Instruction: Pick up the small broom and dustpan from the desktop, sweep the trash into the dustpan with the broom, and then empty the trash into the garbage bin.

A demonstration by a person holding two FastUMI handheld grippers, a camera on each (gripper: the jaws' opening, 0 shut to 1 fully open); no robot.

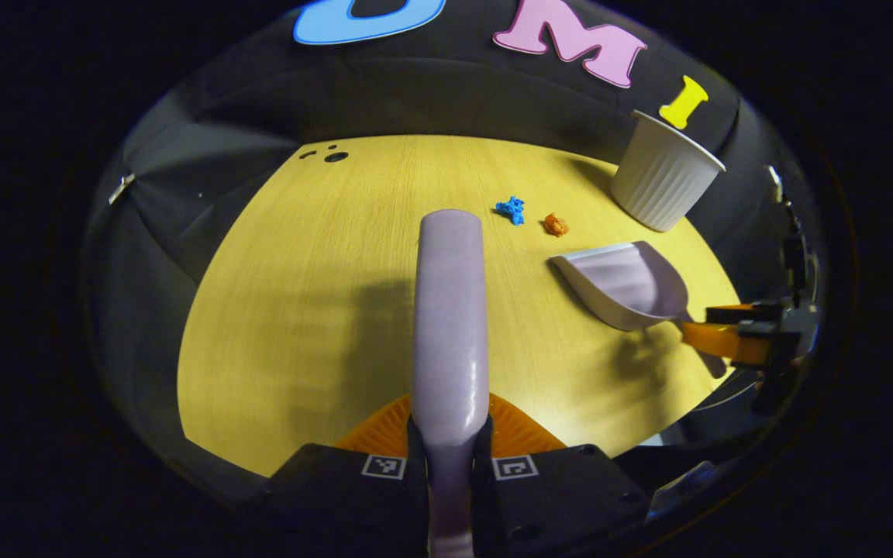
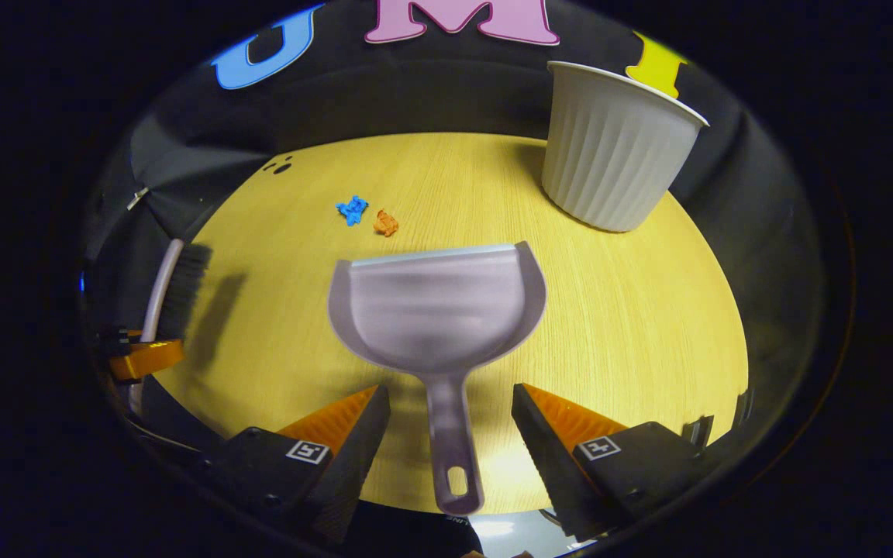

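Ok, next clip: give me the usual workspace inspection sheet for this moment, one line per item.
Surface: yellow wood-grain desktop, small dark holes at its far left corner.
Job's things: broom lifted in the left gripper; dustpan lying flat on the desk, mouth toward the scraps; white ribbed bin upright at the far right.
Clutter: a blue scrap and an orange scrap side by side beyond the dustpan.
Grippers: left gripper shut on the broom handle; right gripper open, fingers either side of the dustpan handle, not pressing it.
Cables: nothing seen.
Surroundings: black cloth wall behind the desk.
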